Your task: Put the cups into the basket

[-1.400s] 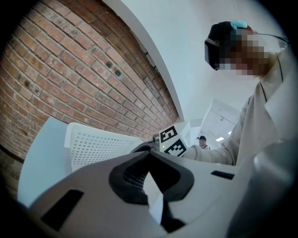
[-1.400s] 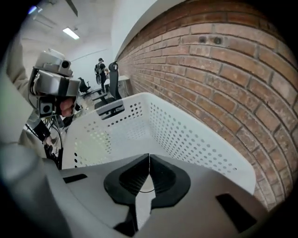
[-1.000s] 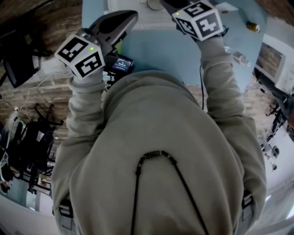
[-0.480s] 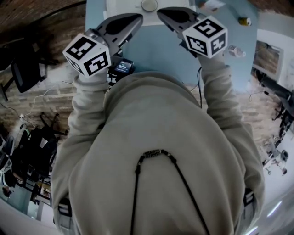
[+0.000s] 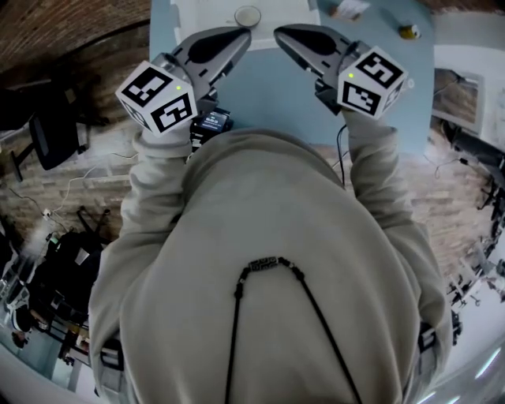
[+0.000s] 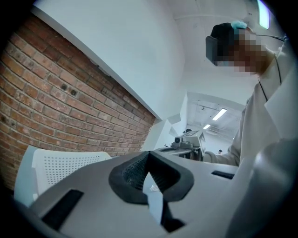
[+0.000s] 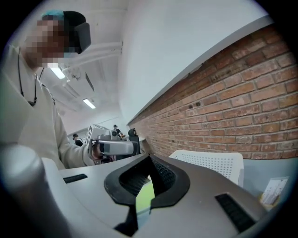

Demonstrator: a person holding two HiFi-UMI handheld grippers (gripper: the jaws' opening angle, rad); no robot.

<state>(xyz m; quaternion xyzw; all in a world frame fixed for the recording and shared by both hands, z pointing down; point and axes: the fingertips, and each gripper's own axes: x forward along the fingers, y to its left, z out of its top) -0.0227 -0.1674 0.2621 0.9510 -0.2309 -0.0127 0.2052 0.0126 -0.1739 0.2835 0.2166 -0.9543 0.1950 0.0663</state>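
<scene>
In the head view a pale round cup (image 5: 247, 15) shows from above, within the white perforated basket (image 5: 201, 9) at the far edge of the blue table (image 5: 268, 87). My left gripper (image 5: 241, 35) and right gripper (image 5: 282, 32) hang side by side above the table, tips pointing toward the basket and short of it. The left gripper view has the left gripper (image 6: 149, 154) with jaws together and nothing between them, and the basket (image 6: 58, 162) low at the left. The right gripper (image 7: 149, 159) is likewise shut and empty, with the basket (image 7: 212, 162) to its right.
A small black device with a lit screen (image 5: 211, 121) lies at the table's near edge. A yellow object (image 5: 408, 31) and a card (image 5: 347, 8) sit far right. A dark chair (image 5: 47, 134) stands left of the table. My beige hoodie (image 5: 268, 268) fills the lower view.
The head view has tilted, so the table, basket and cup have slid down into sight. Both grippers sit lower in the picture, and their tips have drawn closer together.
</scene>
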